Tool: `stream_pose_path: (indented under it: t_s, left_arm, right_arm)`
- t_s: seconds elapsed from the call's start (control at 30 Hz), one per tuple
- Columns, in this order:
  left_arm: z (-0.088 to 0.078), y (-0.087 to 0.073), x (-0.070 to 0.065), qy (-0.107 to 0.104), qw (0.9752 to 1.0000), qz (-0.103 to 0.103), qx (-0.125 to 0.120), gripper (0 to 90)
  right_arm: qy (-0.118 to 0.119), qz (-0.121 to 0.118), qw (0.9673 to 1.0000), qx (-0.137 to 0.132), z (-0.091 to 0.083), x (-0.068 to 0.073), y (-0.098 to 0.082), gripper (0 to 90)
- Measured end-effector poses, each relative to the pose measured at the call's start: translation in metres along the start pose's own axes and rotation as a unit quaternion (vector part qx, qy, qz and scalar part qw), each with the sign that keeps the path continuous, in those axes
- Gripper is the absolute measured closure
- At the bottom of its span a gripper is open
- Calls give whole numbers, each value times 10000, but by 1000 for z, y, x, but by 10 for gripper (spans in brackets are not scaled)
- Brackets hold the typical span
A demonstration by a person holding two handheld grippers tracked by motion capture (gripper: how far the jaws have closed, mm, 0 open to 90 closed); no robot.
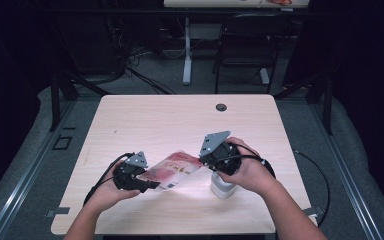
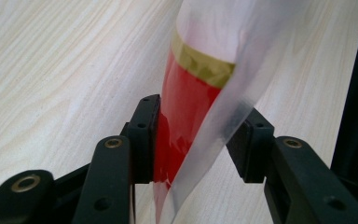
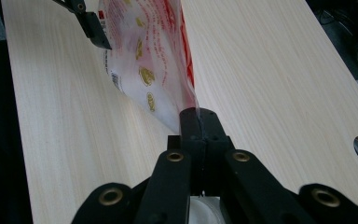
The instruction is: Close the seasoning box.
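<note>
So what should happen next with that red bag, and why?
Probably close the left gripper on the red bag. Its jaws stand apart around the bag's edge, while the right gripper already pinches the other end, so only one side is held.

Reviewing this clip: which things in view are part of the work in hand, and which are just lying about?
In the work:
- red and white plastic pouch, held above the table
- right gripper, shut on a pouch corner
- left gripper, jaws apart around the other end

Lying about:
- white container under the right hand
- chair behind the table
</note>
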State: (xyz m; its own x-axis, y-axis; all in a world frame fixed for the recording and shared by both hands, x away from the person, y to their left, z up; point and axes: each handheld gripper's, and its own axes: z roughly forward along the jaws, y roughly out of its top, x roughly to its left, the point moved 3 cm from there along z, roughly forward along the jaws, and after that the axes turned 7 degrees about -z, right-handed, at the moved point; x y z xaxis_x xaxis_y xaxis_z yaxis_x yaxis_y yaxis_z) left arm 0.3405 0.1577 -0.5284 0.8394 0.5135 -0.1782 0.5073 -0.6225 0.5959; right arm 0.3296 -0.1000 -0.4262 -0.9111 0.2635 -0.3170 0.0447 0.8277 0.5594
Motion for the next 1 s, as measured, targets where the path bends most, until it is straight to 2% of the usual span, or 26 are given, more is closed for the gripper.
stream_pose_path:
  t_s: [0.27, 0.47, 0.7, 0.83, 1.0]
  left_arm:
    - [-3, 0, 1, 30, 10000, -4, -90, 534]
    - [-1, 0, -1, 51, 10000, 59, -50, 551]
    - [-3, 1, -1, 102, 9999, 89, -60, 623]
    - [-2, 0, -1, 123, 9998, 115, -48, 695]
    - [0, 0, -1, 195, 9997, 158, -21, 713]
  right_arm:
    - [65, -25, 10000, -4, 2, 3, 1, 900]
    - [37, -57, 10000, 26, 3, 3, 2, 900]
    - [15, -89, 10000, 7, 2, 2, 4, 900]
    - [-12, -70, 10000, -43, 0, 2, 6, 900]
    - [-46, -101, 9999, -68, 0, 2, 9, 900]
